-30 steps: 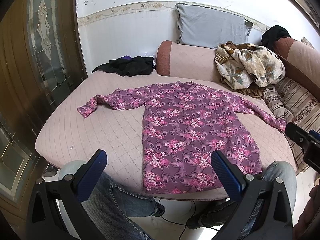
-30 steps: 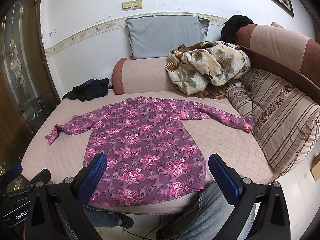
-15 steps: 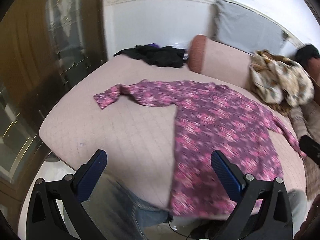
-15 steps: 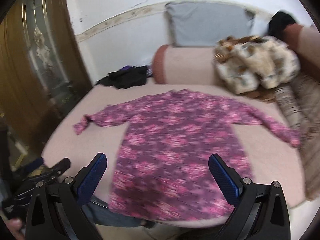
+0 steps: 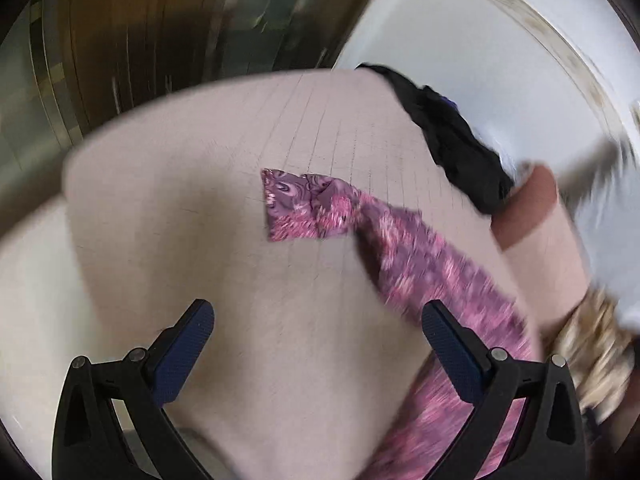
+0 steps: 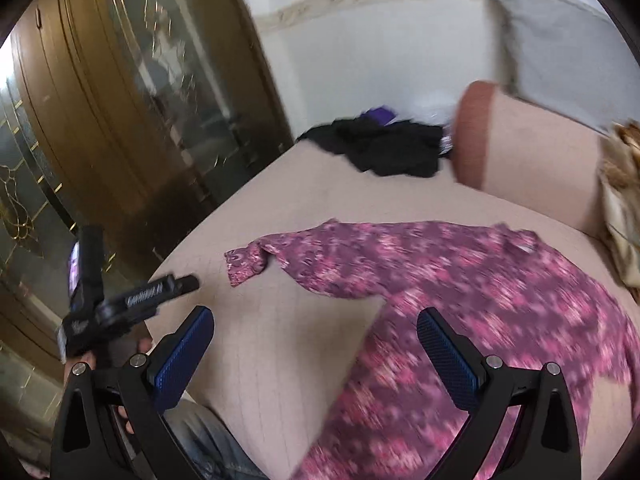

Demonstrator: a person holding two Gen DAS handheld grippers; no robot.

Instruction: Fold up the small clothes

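Observation:
A purple floral long-sleeved top (image 6: 460, 312) lies flat on the pink quilted bed (image 6: 280, 344). Its left sleeve stretches out, and the cuff (image 5: 296, 206) lies ahead of my left gripper (image 5: 316, 340), which hovers open over bare quilt a short way from it. My right gripper (image 6: 314, 344) is open too, above the near edge of the bed where the sleeve joins the body. The left gripper (image 6: 132, 300) shows in the right wrist view at the left, held in a hand, pointing toward the cuff (image 6: 246, 266). Both views are motion-blurred.
A black garment (image 6: 384, 148) lies at the far side of the bed beside a pink bolster (image 6: 532, 148). A grey pillow (image 6: 568, 64) leans on the white wall. A wooden door with glass panels (image 6: 100, 128) stands left of the bed. A denim-clad leg (image 6: 200, 428) is under the right gripper.
Both grippers have swung left and closer to the bed. The left one now hangs near the left sleeve's cuff instead of facing the whole top. Both stay open.

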